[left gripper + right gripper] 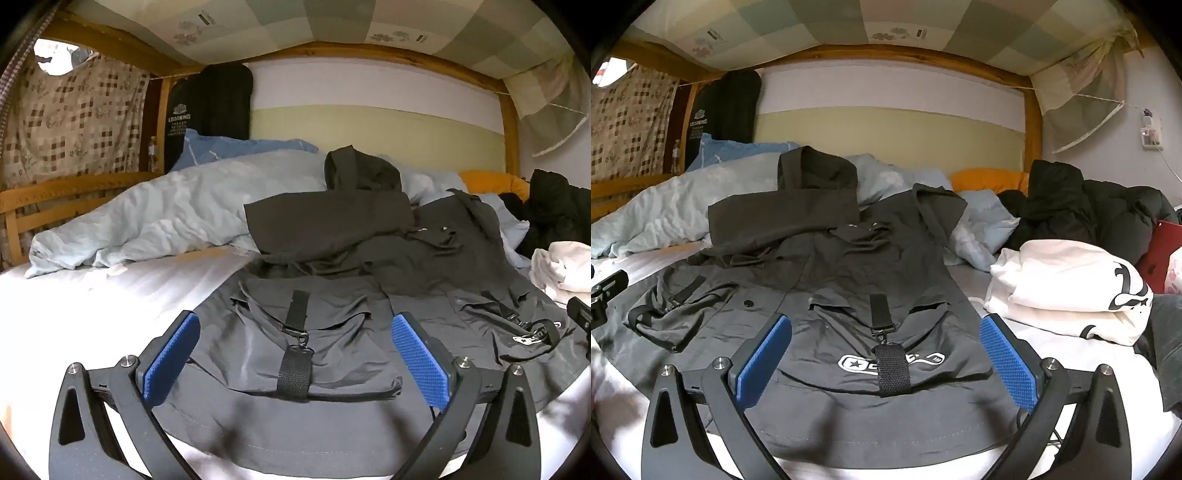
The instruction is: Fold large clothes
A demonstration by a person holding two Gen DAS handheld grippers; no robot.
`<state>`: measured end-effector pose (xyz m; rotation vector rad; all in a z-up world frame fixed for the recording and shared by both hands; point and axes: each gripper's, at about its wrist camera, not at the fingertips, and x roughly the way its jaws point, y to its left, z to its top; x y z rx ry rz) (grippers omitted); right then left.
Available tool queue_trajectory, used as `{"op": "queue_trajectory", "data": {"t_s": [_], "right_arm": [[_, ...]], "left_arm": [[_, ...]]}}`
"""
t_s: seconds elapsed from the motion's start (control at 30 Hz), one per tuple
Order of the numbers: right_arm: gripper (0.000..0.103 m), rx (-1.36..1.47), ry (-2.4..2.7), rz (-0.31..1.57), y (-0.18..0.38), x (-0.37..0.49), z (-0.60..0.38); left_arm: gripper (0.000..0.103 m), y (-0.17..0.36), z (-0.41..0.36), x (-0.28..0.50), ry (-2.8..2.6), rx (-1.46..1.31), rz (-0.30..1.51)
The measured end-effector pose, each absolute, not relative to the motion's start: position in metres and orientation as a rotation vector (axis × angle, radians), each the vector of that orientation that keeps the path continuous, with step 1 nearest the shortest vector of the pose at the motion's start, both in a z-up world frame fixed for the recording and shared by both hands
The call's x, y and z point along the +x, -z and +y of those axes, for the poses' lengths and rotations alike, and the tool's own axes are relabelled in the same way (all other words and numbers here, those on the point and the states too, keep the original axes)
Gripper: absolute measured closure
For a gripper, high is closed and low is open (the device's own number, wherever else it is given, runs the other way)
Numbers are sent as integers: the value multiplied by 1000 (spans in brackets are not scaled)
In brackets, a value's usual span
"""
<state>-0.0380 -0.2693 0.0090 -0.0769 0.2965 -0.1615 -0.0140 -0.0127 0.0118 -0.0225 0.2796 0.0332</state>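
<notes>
A dark jacket (857,295) lies spread on the bed (110,295) — left gripper (295,354) and right gripper (886,354) both released above its near hem, grasping nothing.

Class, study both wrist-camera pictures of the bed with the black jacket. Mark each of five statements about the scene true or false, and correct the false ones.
1. The black jacket lies spread on the white sheet. True.
2. The left gripper is clamped on a jacket pocket. False: its jaws stand wide open, holding nothing.
3. A white folded garment lies to the right of the jacket. True.
4. The right gripper holds the white garment. False: it is open, above the jacket's hem.
5. The pocket with the white logo is the one in front of the left gripper. False: it lies in front of the right gripper.
</notes>
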Motion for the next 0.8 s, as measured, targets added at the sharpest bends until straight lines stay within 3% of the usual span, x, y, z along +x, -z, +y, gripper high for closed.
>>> {"op": "queue_trajectory", "data": {"t_s": [0.8], "right_arm": [[0,-56,144,307,-5,-40,-271]], "left_arm": [[0,-7,-22,-19,-43,5,231]]}}
